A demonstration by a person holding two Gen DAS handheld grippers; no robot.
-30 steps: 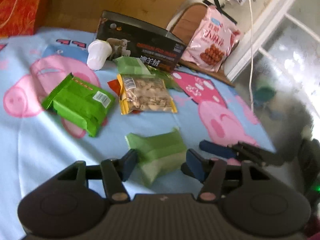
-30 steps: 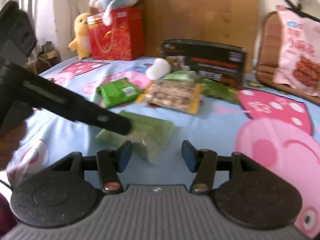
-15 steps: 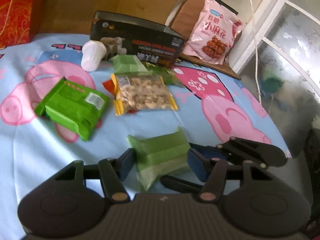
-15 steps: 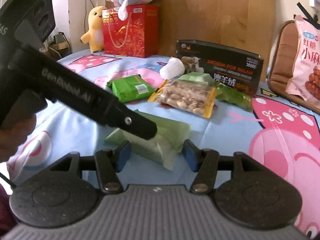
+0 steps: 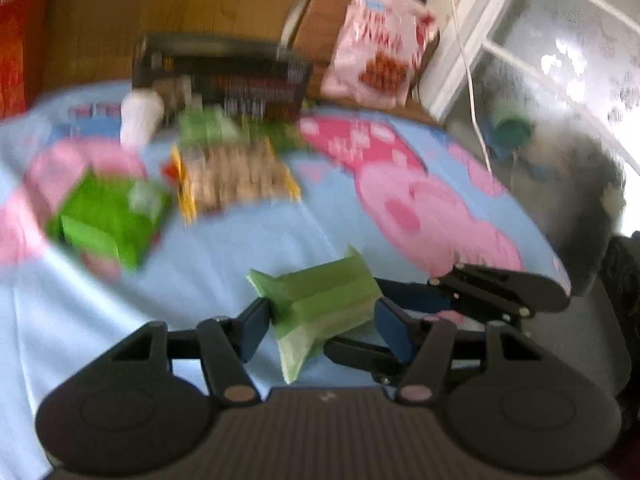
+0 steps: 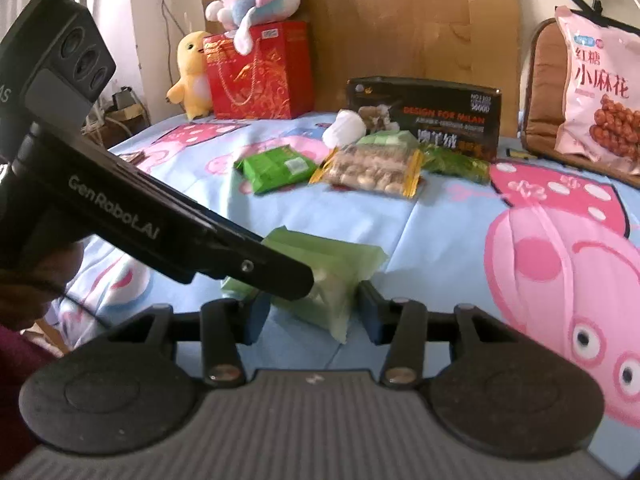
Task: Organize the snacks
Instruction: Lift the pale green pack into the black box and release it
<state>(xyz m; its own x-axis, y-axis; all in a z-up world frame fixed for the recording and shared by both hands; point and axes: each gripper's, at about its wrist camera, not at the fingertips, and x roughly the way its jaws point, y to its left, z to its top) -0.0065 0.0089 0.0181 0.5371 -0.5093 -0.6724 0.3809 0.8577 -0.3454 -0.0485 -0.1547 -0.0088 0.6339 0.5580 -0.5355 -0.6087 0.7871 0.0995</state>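
Two grippers on one snack! The pale green packet (image 5: 324, 304) sits at the near edge of the blue cartoon-pig sheet (image 6: 440, 240), well apart from the rest of the snacks. The left gripper (image 5: 323, 318) has it clamped, with a blue pad against each side of the wrapper. Seen from the right wrist, that gripper's dark finger slants across the top of the packet, a hand (image 6: 52, 272) wrapped around its handle.

The right gripper (image 6: 312, 308) comes in from the near side, and its jaws have just been closing with the packet between them. One pad is just beside the wrapper's edge and the other is hidden behind the left gripper's finger, so I cannot tell if it has a grip.

Further up the sheet, a bright green packet (image 6: 276, 168) lies next to a clear bag of nuts (image 6: 376, 168), with a dark green packet (image 6: 456, 164) beside that. Behind them lies a white cup (image 6: 344, 128) on its side in front of a black box (image 6: 424, 108). A pink bag (image 6: 600, 92) leans at the far right, a red gift bag (image 6: 256, 76) stands far left.
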